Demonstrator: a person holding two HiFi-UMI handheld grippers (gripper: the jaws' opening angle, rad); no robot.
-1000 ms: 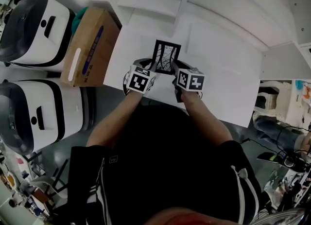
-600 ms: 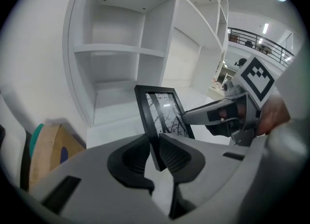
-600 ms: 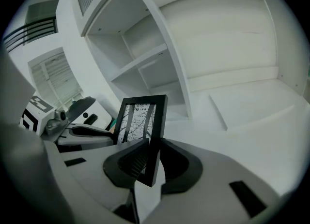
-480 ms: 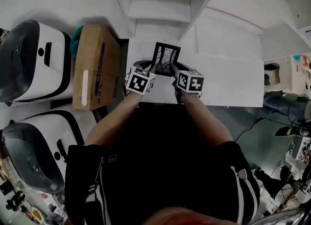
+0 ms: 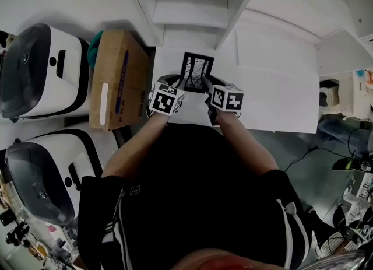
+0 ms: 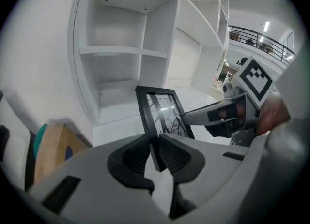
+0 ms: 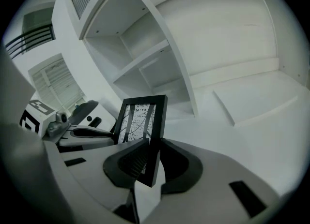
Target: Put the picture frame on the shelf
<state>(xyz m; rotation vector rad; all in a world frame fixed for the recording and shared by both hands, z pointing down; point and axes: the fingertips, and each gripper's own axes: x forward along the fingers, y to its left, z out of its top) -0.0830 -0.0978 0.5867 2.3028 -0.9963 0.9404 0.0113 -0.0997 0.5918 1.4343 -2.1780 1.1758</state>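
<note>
A black picture frame [image 5: 196, 70] with a dark branching print is held upright in the air between both grippers, in front of a white shelf unit [image 5: 192, 3]. My left gripper [image 6: 151, 153] is shut on the frame's [image 6: 162, 116] left edge. My right gripper [image 7: 151, 162] is shut on the frame's [image 7: 143, 121] right edge. In the head view the left gripper [image 5: 179, 86] and right gripper [image 5: 207, 86] sit side by side below the frame. The shelf's open compartments [image 6: 121, 78] stand just beyond it.
A brown cardboard box [image 5: 113, 79] lies left of the white platform [image 5: 280, 100]. Two large white and black machines [image 5: 41, 67] stand at the far left. Cables and clutter lie on the floor at the right [image 5: 349, 169].
The view has swung so the shelf now sits straight ahead and nearer. Both grippers and the frame moved together toward it, mostly in the first half second. The grips are unchanged.
</note>
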